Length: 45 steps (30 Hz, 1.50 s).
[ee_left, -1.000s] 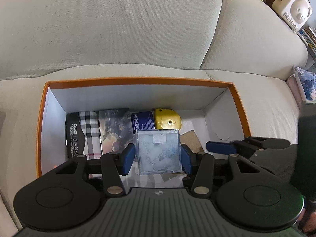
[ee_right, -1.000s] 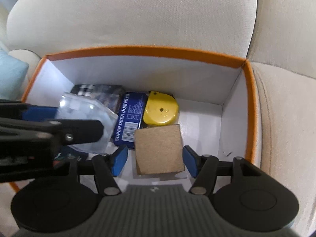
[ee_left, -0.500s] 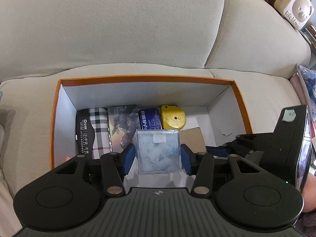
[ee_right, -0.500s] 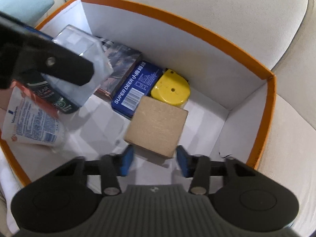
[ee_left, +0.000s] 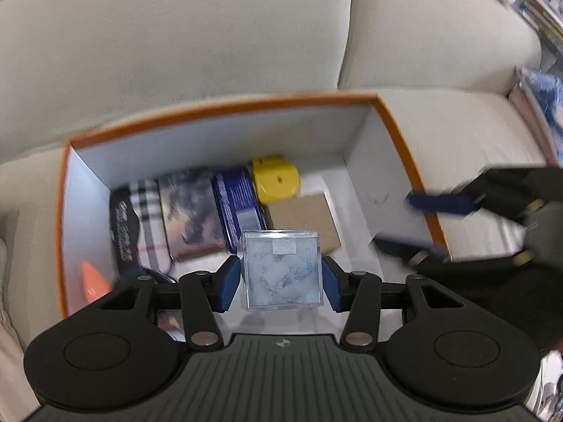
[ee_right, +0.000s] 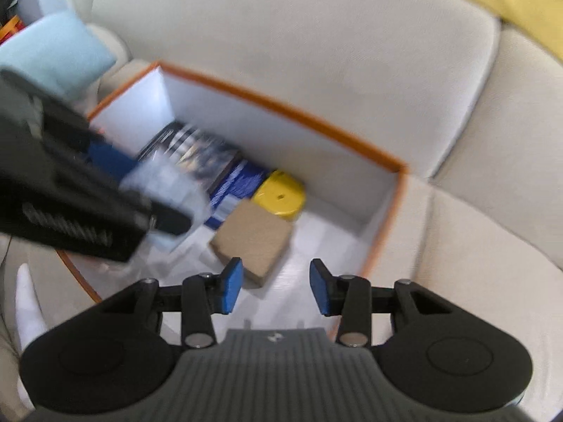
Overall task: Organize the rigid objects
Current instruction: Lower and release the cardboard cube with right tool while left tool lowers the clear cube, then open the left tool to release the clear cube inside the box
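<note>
My left gripper (ee_left: 281, 281) is shut on a clear plastic cube box (ee_left: 281, 270) and holds it above the orange-rimmed white box (ee_left: 225, 105) on the sofa. Inside lie a brown cardboard cube (ee_left: 304, 212), a yellow tape measure (ee_left: 276, 181), a blue card box (ee_left: 237, 207), a picture box (ee_left: 191, 218) and a plaid case (ee_left: 146, 221). My right gripper (ee_right: 276, 286) is open and empty, above the box's near right corner; the cardboard cube (ee_right: 253, 239) lies just ahead of its left finger. The clear cube (ee_right: 165, 190) shows blurred at the left.
The box sits on a beige sofa seat against the back cushions (ee_left: 211, 35). An orange-capped tube (ee_left: 93, 281) lies at the box's left front. A light blue cushion (ee_right: 56, 52) lies far left. Books and a bag (ee_left: 542, 98) lie at the right.
My right gripper has let go of the cardboard cube, opened and pulled back up and to the right. My left gripper still holds the clear cube and has shifted over the box.
</note>
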### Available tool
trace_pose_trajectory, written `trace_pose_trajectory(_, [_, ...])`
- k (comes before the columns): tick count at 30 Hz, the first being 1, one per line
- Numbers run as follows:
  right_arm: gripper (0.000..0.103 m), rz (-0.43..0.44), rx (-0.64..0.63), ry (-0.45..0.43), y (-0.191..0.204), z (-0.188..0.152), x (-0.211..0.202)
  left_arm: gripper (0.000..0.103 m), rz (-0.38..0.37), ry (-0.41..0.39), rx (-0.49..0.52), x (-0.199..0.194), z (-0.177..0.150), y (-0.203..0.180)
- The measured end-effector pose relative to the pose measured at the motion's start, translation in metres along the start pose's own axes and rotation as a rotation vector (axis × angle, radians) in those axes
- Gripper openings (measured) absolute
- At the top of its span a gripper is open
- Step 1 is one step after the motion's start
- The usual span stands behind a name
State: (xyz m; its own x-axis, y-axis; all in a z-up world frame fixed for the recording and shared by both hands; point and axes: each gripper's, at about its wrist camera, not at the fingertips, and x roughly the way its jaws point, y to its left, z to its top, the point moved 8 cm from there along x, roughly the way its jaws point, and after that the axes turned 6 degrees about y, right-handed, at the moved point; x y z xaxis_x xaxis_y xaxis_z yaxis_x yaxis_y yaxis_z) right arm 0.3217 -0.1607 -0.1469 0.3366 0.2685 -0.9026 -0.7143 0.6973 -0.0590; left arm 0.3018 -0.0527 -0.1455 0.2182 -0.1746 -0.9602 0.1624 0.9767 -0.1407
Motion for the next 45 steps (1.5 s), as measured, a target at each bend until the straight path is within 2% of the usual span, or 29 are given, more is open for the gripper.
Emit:
trace_pose_trajectory(3, [0.044,-0.011,0.049,-0.039,-0.010,-0.005,-0.013,0.056,0.016,0.030,-0.003,0.014,-0.003,-0.003])
trace_pose_trajectory(8, [0.044,0.026,0.080,-0.060,-0.010,-0.015,-0.024,0.053,0.138,0.063,0.061,0.033,-0.009,-0.004])
trace_pose_trajectory(11, [0.044,0.041,0.085,-0.064,-0.007,-0.021,-0.024,0.052,0.181,0.064,0.098,0.040,-0.010,-0.008])
trace_pose_trajectory(14, [0.044,0.049,0.100,-0.057,-0.007,-0.024,-0.020,0.053,0.179,0.085,0.106,0.048,-0.010,-0.011])
trace_pose_trajectory(17, [0.044,0.057,0.109,-0.054,-0.005,-0.025,-0.019,0.052,0.225,0.114,0.150,0.053,-0.012,-0.015])
trace_pose_trajectory(20, [0.044,0.058,0.104,-0.055,-0.003,-0.027,-0.021,0.052,0.209,0.140,0.173,0.050,-0.017,-0.016])
trace_pose_trajectory(26, [0.044,0.061,0.118,-0.047,-0.001,-0.026,-0.014,0.053,0.242,0.167,0.161,0.060,-0.019,-0.008])
trace_pose_trajectory(33, [0.044,0.029,0.049,-0.046,0.005,-0.025,-0.006,0.061,0.260,0.125,0.133,0.068,-0.020,-0.003])
trace_pose_trajectory(37, [0.044,0.020,0.060,-0.035,0.011,-0.025,-0.004,0.068,0.222,0.079,0.122,0.064,-0.019,-0.007])
trace_pose_trajectory(45, [0.044,-0.026,0.004,-0.027,0.021,-0.020,-0.002,0.069,0.161,-0.037,0.133,0.034,-0.012,-0.010])
